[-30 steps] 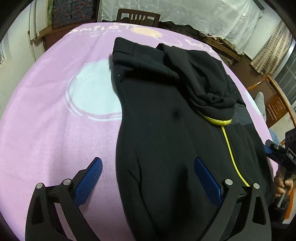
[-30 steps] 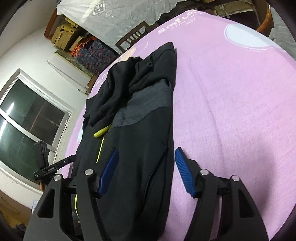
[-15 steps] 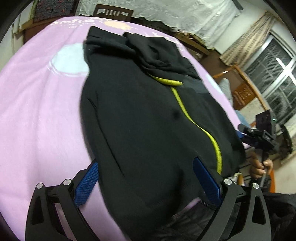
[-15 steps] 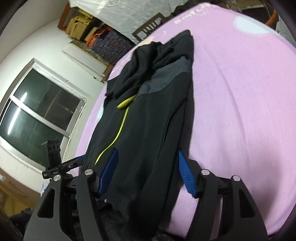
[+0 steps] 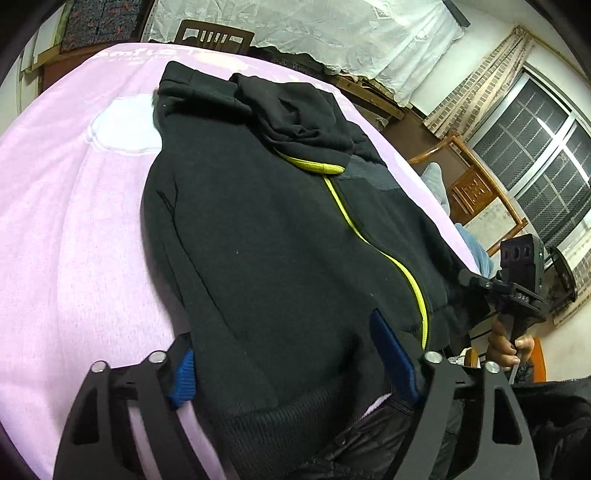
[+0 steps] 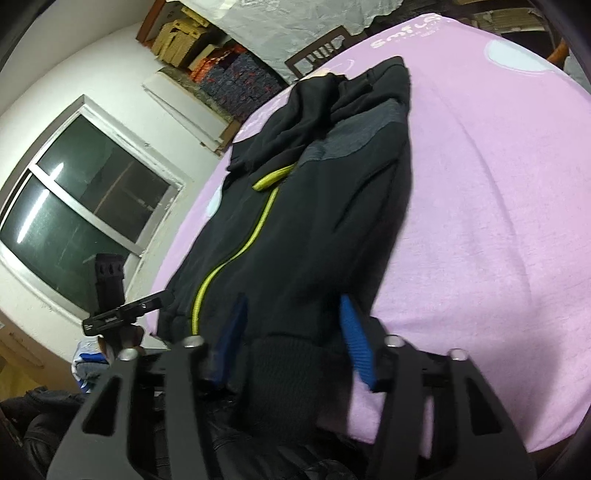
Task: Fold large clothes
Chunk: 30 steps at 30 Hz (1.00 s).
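Black zip-up hooded fleece jacket with yellow-green zipper [image 5: 266, 236] on pink bedspread [image 5: 66, 229] | soft, limp, bulky | left gripper [image 5: 291, 354], right gripper [image 6: 291, 332] fingers spread, straddling near ribbed hem [image 5: 295, 413] corners | best hold.

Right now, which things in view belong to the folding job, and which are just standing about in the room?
Part of the job:
- black hooded jacket with a yellow-green zip, lying flat
- pink blanket-covered surface under it
- left gripper, open at the hem
- right gripper, open at the hem

Standing about:
- dark wooden chair
- white lace cloth
- stacked cardboard boxes
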Each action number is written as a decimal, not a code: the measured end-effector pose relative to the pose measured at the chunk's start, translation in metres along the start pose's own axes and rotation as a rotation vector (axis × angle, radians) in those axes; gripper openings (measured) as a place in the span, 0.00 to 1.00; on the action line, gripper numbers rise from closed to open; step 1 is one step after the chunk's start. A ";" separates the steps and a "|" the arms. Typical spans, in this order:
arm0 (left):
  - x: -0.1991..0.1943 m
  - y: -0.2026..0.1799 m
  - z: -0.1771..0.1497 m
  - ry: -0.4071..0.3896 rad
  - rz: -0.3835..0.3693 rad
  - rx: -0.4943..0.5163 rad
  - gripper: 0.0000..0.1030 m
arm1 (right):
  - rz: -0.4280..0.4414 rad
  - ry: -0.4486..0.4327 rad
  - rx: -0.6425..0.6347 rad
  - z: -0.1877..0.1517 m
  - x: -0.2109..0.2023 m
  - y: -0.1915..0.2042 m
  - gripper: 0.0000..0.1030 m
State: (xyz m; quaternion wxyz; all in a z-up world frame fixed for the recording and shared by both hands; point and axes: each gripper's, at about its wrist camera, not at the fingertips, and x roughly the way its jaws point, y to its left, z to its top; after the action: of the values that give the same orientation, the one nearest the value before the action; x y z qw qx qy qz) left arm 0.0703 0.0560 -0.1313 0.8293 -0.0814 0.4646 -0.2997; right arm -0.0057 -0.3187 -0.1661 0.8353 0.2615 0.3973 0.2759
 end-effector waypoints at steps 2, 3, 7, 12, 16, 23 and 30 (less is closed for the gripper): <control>0.001 -0.002 -0.001 0.001 0.024 0.011 0.73 | 0.002 0.004 -0.006 0.000 -0.001 -0.001 0.42; 0.000 -0.003 -0.001 0.001 0.035 0.016 0.68 | 0.000 0.005 -0.010 -0.001 -0.001 0.000 0.42; -0.001 0.006 0.002 -0.005 0.039 -0.013 0.55 | -0.021 -0.001 -0.037 -0.003 0.000 0.003 0.39; -0.005 0.016 0.001 -0.009 0.044 -0.046 0.30 | -0.064 -0.032 -0.049 -0.007 -0.004 0.006 0.15; -0.009 0.018 0.003 -0.025 0.042 -0.054 0.24 | -0.031 -0.045 -0.033 -0.006 -0.006 0.006 0.15; -0.005 0.020 0.001 -0.002 0.048 -0.047 0.24 | -0.021 -0.018 -0.014 -0.003 -0.003 0.001 0.28; -0.009 0.018 0.003 -0.035 0.048 -0.038 0.13 | -0.023 -0.035 -0.029 -0.004 -0.003 0.004 0.14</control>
State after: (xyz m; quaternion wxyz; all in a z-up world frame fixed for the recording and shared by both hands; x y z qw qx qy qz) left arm 0.0769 0.0754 -0.1307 0.8425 -0.0911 0.4575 -0.2695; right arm -0.0119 -0.3170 -0.1636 0.8490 0.2496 0.3813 0.2675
